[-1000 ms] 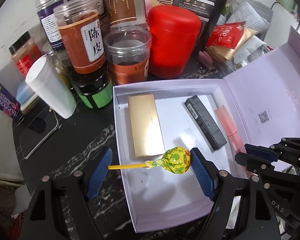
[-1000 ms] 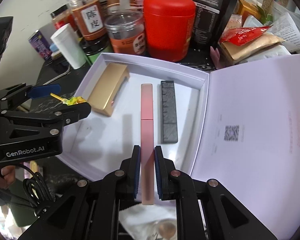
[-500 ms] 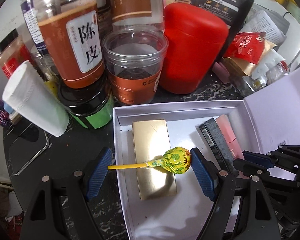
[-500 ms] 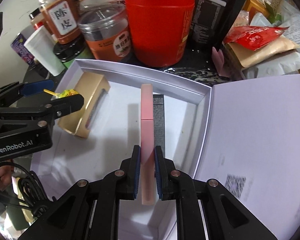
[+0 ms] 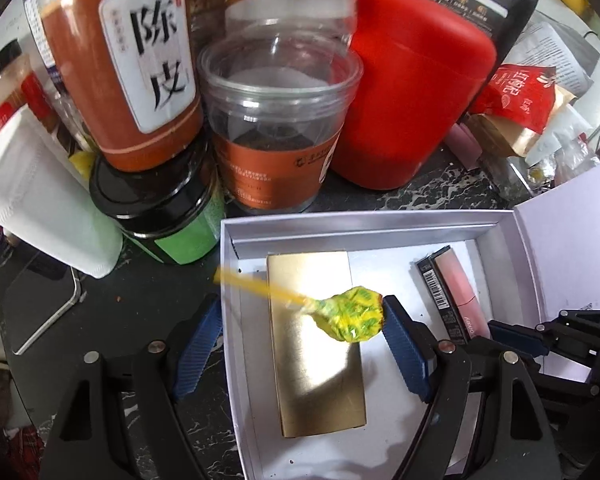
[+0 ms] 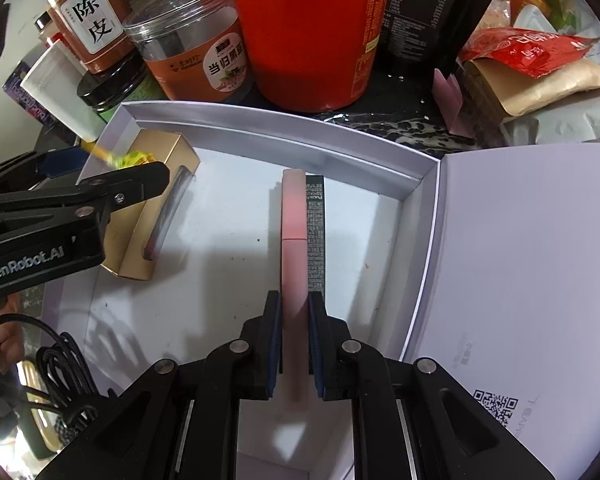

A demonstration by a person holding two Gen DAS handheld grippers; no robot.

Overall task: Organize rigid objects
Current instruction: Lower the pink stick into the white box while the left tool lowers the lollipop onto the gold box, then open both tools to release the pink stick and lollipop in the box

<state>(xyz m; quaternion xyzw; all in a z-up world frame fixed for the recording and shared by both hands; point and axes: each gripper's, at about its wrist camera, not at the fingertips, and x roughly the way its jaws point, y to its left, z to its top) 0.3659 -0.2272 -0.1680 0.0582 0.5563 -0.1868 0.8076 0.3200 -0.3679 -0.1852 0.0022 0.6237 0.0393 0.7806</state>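
Note:
A white open box (image 5: 364,224) (image 6: 260,124) holds a gold box (image 5: 316,360) (image 6: 148,224) and a black slim box (image 5: 440,300) (image 6: 315,236). My left gripper (image 5: 300,336) is wide open over the gold box; a yellow-green wrapped lollipop (image 5: 350,314) (image 6: 134,157) sits against its right finger, stick tilted up-left and blurred. My right gripper (image 6: 295,344) is shut on a pink tube (image 6: 294,248) (image 5: 458,280), which lies alongside the black box, low in the white box.
Jars (image 5: 120,60), a clear tub (image 5: 276,128) and a red canister (image 5: 408,108) (image 6: 312,28) crowd behind the box. A white bottle (image 5: 40,196) and a phone (image 5: 40,300) lie left. Snack packets (image 6: 532,68) lie right. The box lid (image 6: 540,260) lies open right.
Both grippers moved forward, toward the jars. The lollipop's stick end has come off the left finger and swung up, now blurred. The pink tube has come down beside the black box.

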